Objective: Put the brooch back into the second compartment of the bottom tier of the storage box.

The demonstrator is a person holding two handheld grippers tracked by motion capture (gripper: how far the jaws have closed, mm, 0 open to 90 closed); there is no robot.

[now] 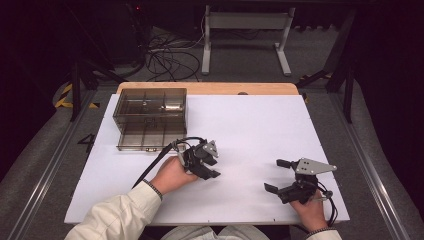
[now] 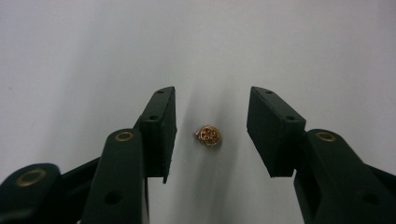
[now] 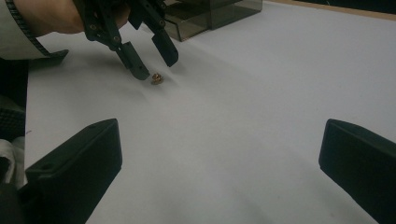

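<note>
brass nut: bore up | left tongs: apart, astride, clear | right tongs: wide apart

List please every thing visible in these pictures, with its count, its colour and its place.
small metal part: one, brass-gold, on the sheet between the left gripper's jaws, untouched
compartment box: one, smoky clear, far left of the table
table sheet: one, white, over a wooden top
stand: one, grey, on the floor behind
cables: several, black, on the floor behind
left gripper: one, black, open, over the part
right gripper: one, black, open, near right
</note>
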